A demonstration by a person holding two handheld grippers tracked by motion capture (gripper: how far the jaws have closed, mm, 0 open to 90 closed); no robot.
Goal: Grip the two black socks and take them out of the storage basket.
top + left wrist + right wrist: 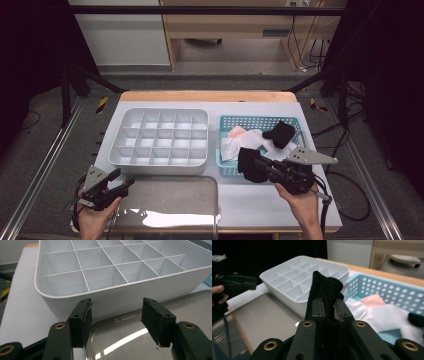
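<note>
Clamping a black sock (324,292) between closed jaws, the right gripper (265,166) holds it over the near-left corner of the blue basket (295,121), at 4 o'clock on the table (260,200). Left gripper (123,181), at 8 o'clock, stands wide open and empty over the steel tray (170,210), just short of the white divided organizer (159,137).
</note>
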